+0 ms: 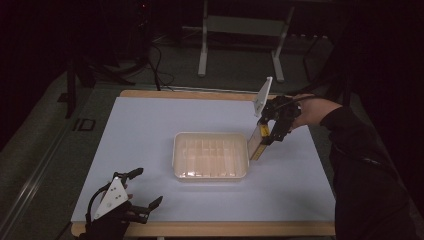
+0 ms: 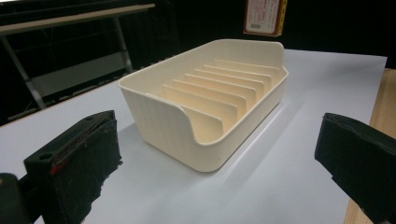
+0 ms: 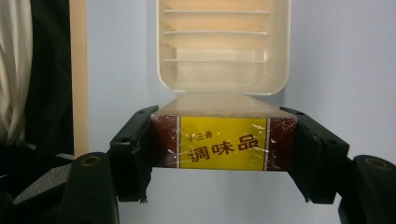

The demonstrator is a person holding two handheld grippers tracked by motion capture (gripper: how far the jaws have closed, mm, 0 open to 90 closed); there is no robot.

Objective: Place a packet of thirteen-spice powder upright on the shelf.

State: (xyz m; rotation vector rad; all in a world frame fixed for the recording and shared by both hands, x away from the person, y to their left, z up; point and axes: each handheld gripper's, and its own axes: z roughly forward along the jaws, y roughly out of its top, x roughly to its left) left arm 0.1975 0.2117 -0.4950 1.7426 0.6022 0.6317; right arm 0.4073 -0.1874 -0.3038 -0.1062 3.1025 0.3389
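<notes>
Right tongs [image 3: 224,140] clamp a film-wrapped rectangular box [image 3: 223,148] beside the ribbed cream tray [image 1: 211,155]; left tongs [image 1: 142,189] gape wide.

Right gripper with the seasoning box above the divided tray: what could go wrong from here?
1. The right tongs hold the seasoning box by its end, in glossy wrap; it might slip or tilt.
2. The box hangs at the cream tray's right rim, so it may catch the rim or a thin divider instead of entering a slot.
3. The left tongs are open, away from the tray; a push could slide the tray on the smooth sheet.
</notes>
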